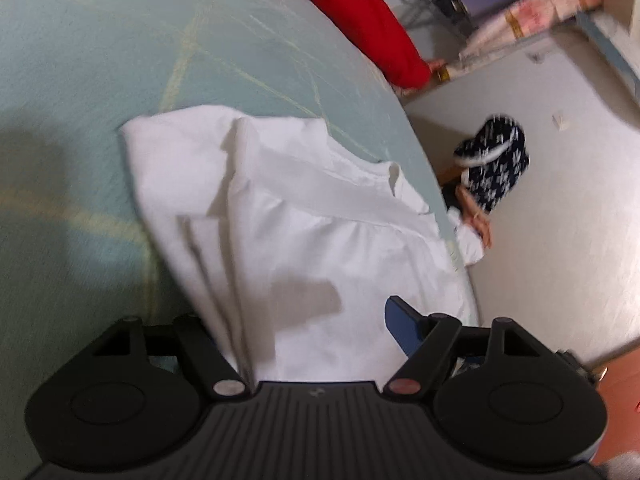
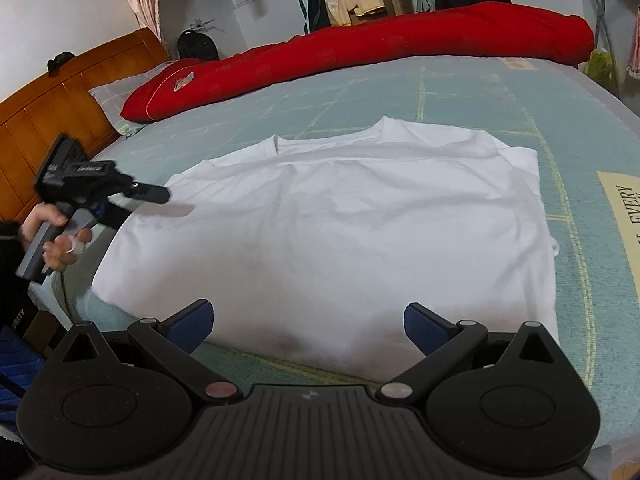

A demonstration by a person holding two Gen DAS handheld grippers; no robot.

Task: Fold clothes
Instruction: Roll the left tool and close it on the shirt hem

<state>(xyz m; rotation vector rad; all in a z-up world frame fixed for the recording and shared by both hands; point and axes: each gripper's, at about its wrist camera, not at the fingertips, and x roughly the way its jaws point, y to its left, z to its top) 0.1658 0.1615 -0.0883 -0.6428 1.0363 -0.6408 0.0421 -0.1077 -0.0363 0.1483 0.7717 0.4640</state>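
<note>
A white T-shirt [image 2: 340,232] lies flat on the pale green bed sheet [image 2: 460,92], neckline away from me and sleeves folded in. My right gripper [image 2: 308,330] is open just above the near hem, both blue pads [image 2: 192,328] bare. A hand [image 2: 56,236] holds my left gripper [image 2: 154,194] over the shirt's left edge. In the left wrist view the shirt [image 1: 312,216] shows layered folds, and the left gripper [image 1: 312,324] stands wide. Cloth lies between its jaws. Its right pad [image 1: 400,332] rests against the fabric and its left fingertip is hidden under a fold.
A long red quilt [image 2: 360,52] lies across the far side of the bed, against a wooden headboard [image 2: 60,112] and a pillow [image 2: 112,92]. The bed's edge drops to a pale floor [image 1: 560,200] where a dark patterned slipper [image 1: 496,160] sits. A printed label [image 2: 624,232] is on the sheet at right.
</note>
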